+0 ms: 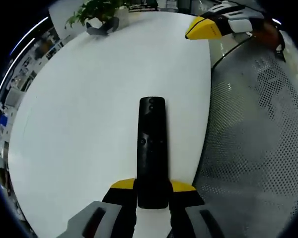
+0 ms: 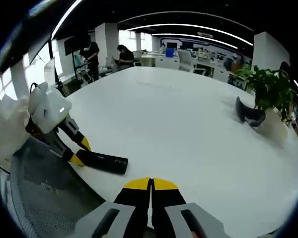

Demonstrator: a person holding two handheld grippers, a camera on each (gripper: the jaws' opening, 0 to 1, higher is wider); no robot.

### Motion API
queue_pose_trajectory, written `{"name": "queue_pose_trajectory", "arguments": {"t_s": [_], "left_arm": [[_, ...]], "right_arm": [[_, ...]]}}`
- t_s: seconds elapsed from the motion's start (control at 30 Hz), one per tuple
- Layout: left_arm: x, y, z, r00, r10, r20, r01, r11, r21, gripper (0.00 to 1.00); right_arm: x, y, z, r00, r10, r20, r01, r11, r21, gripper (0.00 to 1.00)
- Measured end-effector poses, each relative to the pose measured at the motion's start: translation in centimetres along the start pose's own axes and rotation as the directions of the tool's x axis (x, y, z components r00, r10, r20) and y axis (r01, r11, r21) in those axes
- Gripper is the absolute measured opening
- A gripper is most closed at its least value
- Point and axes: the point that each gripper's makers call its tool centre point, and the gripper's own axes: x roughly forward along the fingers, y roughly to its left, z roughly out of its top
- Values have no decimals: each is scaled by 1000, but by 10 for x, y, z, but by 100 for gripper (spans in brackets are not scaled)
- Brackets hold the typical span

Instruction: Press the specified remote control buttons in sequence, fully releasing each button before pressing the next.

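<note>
The left gripper (image 1: 152, 191) has its two yellow-tipped jaws clamped on the near end of the remote control (image 1: 152, 148), one jaw against each long side. The black remote runs straight out from between them, button face up, over the white table (image 1: 79, 124). In the right gripper view the same remote (image 2: 103, 162) lies low over the table near its edge, with the left gripper (image 2: 79, 152) holding it from the chair side.

The right gripper (image 2: 151, 184) has its jaws pressed together with nothing between them, their tips meeting in one blunt point. It sits well apart from the remote, and appears in the left gripper view (image 1: 204, 28) far ahead and to the right.

The remote looks light, rigid and smooth-sided, so it may slip or pivot under a downward press. The hold at the plain lower end seems right: it leaves the buttons clear.

Beyond the fingers stand a potted plant (image 2: 270, 91), a dark curved object (image 2: 248, 114) and a mesh chair (image 1: 258, 139).
</note>
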Motion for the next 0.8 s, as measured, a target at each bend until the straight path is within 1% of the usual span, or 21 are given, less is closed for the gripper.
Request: {"name": "queue_pose_trajectory", "arguments": {"t_s": [0.03,0.1,0.17,0.23,0.27,0.43,0.47,0.5,0.53,0.6,0.63,0.7,0.8], "left_arm": [[0,-1,1,1000,-2,29,3,1000,-21,23],[-1,-1,0,998,-2,57,3,1000,-25,23],[-1,-2,0,998,-2,65,4,1000,-30,23],[0,-4,1,997,1,71,1,1000,-30,23],[0,-4,2,997,2,71,0,1000,-31,23],[0,-6,2,997,17,78,-12,999,-53,23],[0,-6,2,996,20,83,-15,998,-60,23],[0,-7,2,996,23,88,-17,998,-67,24],[-1,-8,2,995,28,96,-21,997,-74,24],[-1,-9,3,992,36,122,-25,996,-88,24],[-1,-10,3,990,40,137,-27,995,-97,24],[-1,-11,3,981,51,186,-30,993,-114,24],[-1,-13,5,970,67,235,-33,989,-144,24]], "right_arm": [[-1,1,3,1000,13,14,-14,1000,16,0],[-1,1,9,999,28,37,-28,1000,7,0],[2,3,16,997,57,50,-58,998,18,0],[8,12,28,991,118,67,-122,991,50,0],[11,16,37,986,145,78,-150,987,58,0],[32,22,63,982,170,81,-173,984,35,0],[34,23,64,981,178,80,-181,983,36,0],[41,27,66,976,210,64,-214,975,57,0],[46,29,66,973,226,50,-229,971,71,0],[58,35,67,964,262,43,-265,960,88,0],[62,36,67,963,265,41,-268,959,95,0],[70,40,65,961,273,39,-276,955,110,0],[75,48,59,956,292,36,-294,948,126,0]]}}
